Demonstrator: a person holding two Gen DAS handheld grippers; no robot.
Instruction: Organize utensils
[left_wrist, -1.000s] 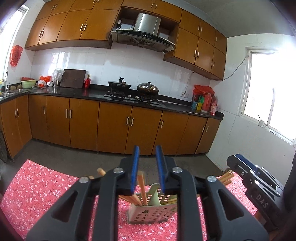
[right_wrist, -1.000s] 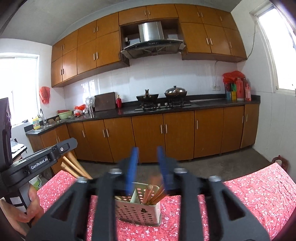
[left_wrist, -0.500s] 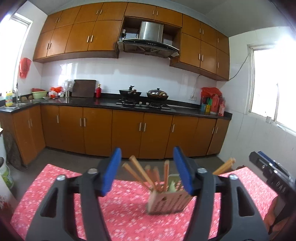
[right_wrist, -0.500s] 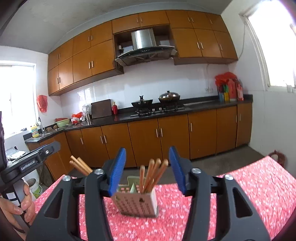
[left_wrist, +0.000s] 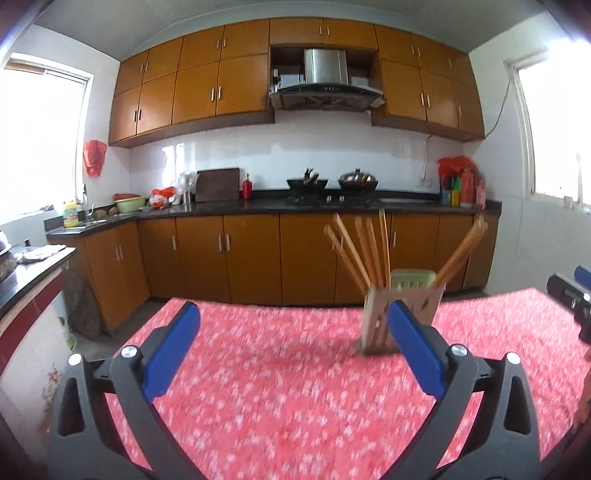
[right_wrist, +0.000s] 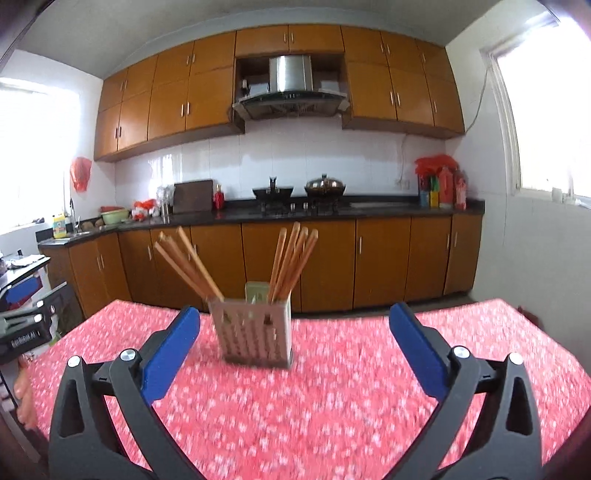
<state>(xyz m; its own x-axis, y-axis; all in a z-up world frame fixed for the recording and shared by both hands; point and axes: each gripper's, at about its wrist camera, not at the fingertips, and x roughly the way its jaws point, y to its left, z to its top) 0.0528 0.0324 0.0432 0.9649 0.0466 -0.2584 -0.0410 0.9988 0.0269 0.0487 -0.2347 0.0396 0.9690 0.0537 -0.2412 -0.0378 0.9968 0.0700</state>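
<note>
Right wrist view: both grippers spread wide, holding nothing.
Utensil holder (right_wrist: 255, 334) stands on the red floral tablecloth (right_wrist: 332, 398) at 11 o'clock of the right gripper (right_wrist: 293, 328), chopsticks (right_wrist: 291, 254) upright inside. From the left gripper (left_wrist: 291, 326), the holder (left_wrist: 400, 317) sits at 1 o'clock.

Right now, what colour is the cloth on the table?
The tablecloth is red-pink with small white flowers, clearest in the right wrist view.

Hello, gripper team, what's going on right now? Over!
Left hand-held gripper open, empty. Right hand-held gripper open, empty. Chopsticks standing in utensil holder on the red tablecloth. Nothing blocking.
</note>
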